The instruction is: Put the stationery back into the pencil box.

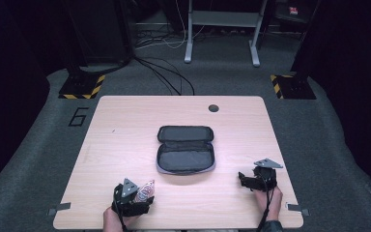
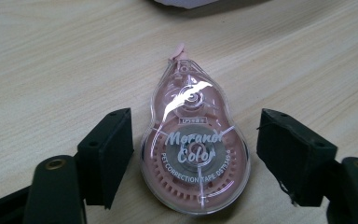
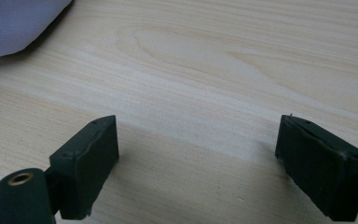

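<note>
A pink, clear-shelled correction tape dispenser [image 2: 196,147] lies flat on the wooden table [image 1: 125,121], near its front left [image 1: 145,190]. My left gripper [image 2: 195,154] is open and straddles it, one jaw on each side, neither touching the shell. In the high view the left gripper [image 1: 137,197] sits right at the dispenser. A dark pencil case [image 1: 186,149] lies unzipped and spread open at the table's middle, its grey lining up. My right gripper [image 3: 198,163] is open over bare wood at the front right [image 1: 249,180], with nothing between its jaws.
A corner of the case's pale fabric [image 3: 18,23] shows at the upper left of the right gripper view. A round cable hole [image 1: 213,108] sits near the table's far edge. Beyond the table are floor cables [image 1: 169,72] and grey stand legs [image 1: 222,29].
</note>
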The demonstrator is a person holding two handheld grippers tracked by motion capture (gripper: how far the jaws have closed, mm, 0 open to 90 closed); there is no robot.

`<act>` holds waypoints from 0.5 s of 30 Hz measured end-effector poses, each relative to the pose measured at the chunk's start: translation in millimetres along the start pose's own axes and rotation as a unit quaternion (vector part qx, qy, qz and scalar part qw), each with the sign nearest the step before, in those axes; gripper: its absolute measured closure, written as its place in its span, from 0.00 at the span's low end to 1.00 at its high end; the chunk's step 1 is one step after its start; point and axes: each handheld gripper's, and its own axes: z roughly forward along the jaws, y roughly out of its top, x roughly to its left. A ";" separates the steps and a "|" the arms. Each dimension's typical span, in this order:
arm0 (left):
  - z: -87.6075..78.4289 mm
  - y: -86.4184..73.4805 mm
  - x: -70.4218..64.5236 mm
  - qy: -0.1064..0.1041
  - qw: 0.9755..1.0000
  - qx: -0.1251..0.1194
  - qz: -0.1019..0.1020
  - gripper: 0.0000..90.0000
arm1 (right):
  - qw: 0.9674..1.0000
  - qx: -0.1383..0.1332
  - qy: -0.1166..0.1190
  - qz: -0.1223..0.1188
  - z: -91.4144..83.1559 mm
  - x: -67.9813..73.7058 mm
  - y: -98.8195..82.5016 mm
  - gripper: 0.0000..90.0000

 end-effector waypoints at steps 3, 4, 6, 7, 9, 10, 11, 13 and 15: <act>-0.5 -0.3 -0.2 0.001 1.000 -0.002 0.011 0.37 | 1.000 0.000 0.000 0.000 0.0 0.0 0.0 0.14; -0.5 -0.3 -0.2 0.001 1.000 -0.002 0.011 0.39 | 1.000 0.000 0.000 0.000 0.0 0.0 0.0 0.14; -1.3 -0.5 0.4 0.004 1.000 0.002 0.020 0.42 | 1.000 -0.001 0.001 0.001 0.1 0.1 -0.2 0.13; -1.4 -0.1 -0.2 0.007 0.999 0.006 0.034 0.42 | 1.000 -0.002 0.001 0.000 0.2 0.2 -0.2 0.13; -0.6 0.1 -1.3 0.011 0.999 0.005 0.040 0.43 | 1.000 0.002 0.002 -0.001 0.3 0.9 -0.1 0.12; -0.6 0.1 -1.3 0.011 0.999 0.005 0.040 0.43 | 1.000 0.001 0.003 -0.001 0.6 1.2 -0.1 0.11; -0.6 0.5 -1.3 0.011 0.999 0.008 0.052 0.43 | 1.000 0.002 0.003 -0.005 0.9 1.1 0.0 0.11; -0.6 0.6 -1.2 0.011 0.998 0.008 0.053 0.43 | 1.000 0.006 0.002 -0.007 1.1 1.7 0.4 0.10; -0.6 0.8 -0.9 0.010 0.998 0.009 0.055 0.43 | 1.000 0.005 0.003 -0.010 1.6 1.9 0.4 0.09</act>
